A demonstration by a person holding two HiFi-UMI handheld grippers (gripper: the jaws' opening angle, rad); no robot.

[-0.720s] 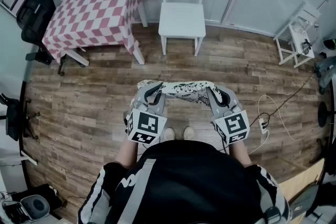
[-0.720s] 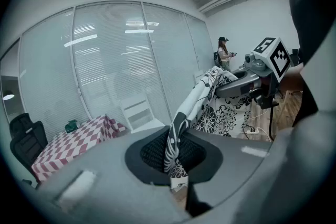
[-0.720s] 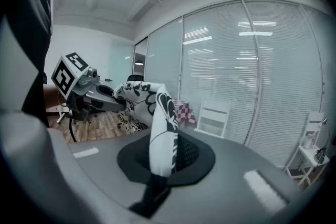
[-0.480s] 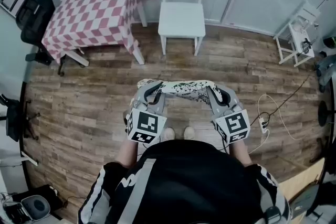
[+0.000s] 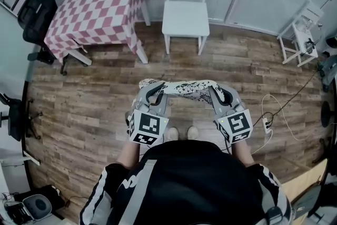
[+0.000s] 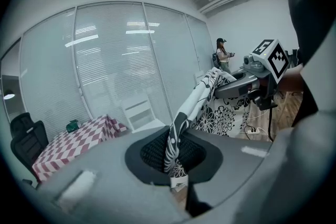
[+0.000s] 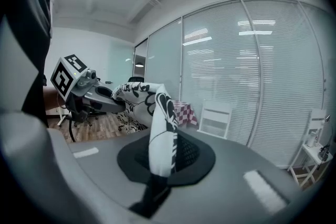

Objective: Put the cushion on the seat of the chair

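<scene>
A flat cushion [image 5: 184,89] with a black-and-white flower print hangs stretched between my two grippers, above the wooden floor in front of the person. My left gripper [image 5: 152,95] is shut on its left edge, and the fabric [image 6: 176,139] runs up from between the jaws. My right gripper [image 5: 216,96] is shut on its right edge, where the cloth [image 7: 160,134] stands pinched. The white chair [image 5: 185,16] stands against the far wall, its seat bare, well beyond the cushion. It shows small in the left gripper view [image 6: 137,113] and in the right gripper view [image 7: 214,118].
A table with a red-and-white checked cloth [image 5: 95,8] stands left of the chair, a green object on it. A black office chair [image 5: 32,16] is at far left, a small white stand [image 5: 301,34] at far right. A white power strip and cables [image 5: 266,123] lie on the floor at right.
The view has shifted slightly toward the chair; the cushion stays held between both grippers, in the same pose.
</scene>
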